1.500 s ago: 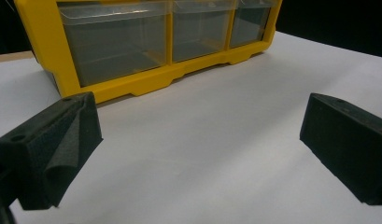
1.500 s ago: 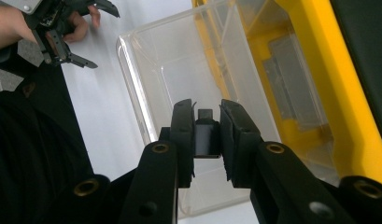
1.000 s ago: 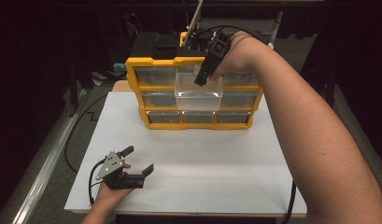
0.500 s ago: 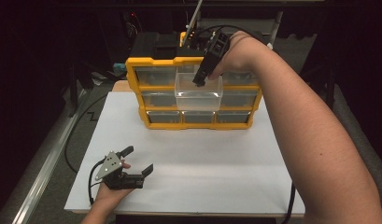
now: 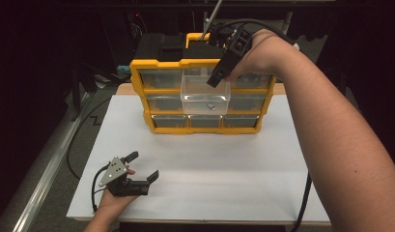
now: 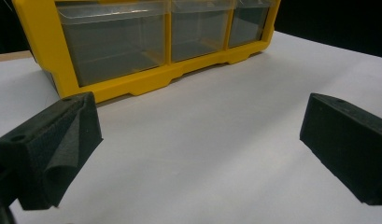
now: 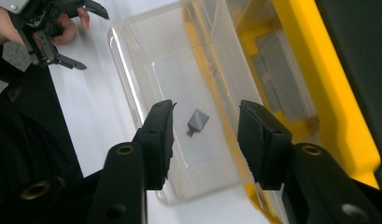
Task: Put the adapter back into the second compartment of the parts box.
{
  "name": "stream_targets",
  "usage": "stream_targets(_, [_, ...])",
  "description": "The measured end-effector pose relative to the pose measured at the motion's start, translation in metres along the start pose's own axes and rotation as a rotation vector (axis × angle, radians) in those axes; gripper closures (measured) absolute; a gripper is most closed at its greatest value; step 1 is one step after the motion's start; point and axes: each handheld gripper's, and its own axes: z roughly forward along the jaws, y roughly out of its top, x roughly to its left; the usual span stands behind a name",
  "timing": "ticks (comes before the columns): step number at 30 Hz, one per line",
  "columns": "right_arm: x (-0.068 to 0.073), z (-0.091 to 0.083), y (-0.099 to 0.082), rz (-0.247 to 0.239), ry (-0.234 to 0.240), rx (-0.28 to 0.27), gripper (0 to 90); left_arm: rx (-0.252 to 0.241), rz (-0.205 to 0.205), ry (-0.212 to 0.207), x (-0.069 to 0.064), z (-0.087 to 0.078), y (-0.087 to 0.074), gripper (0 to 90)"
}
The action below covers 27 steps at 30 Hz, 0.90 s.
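Note:
A yellow drawer cabinet (image 5: 202,94) stands at the back of the white table top (image 5: 209,164). Its clear middle drawer (image 5: 204,96) is pulled out, and a small grey adapter (image 7: 197,122) lies loose on the drawer's floor. My right gripper (image 7: 205,135) hangs over the drawer, pointing down; its jaws have just been opening, and nothing is between the pads. In the high view the right gripper (image 5: 215,79) sits at the drawer's back rim. My left gripper (image 5: 142,166) rests open near the table's front left, its jaws apart and empty.
The cabinet's lower row of clear drawers (image 6: 170,32) is closed. A black box (image 5: 161,46) sits behind the cabinet. A cable (image 5: 77,140) trails down the table's left side. White table surface spreads between the cabinet and the left gripper.
The right gripper's jaws have spread apart and the hand has lifted a little above the drawer. The grey adapter now lies free in the drawer. The left gripper has kept still.

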Motion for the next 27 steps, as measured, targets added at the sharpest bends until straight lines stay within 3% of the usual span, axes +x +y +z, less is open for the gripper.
stream_targets(14, [0.010, -0.016, -0.038, 0.038, -0.022, 0.001, 42.3, -0.002, -0.005, 0.003, 0.000, 0.000, 0.000, 0.3])
stream_targets(27, [0.018, -0.015, -0.067, 0.069, -0.018, 0.008, 29.6, 0.002, 0.000, 0.001, -0.001, 0.000, 0.000, 0.3])
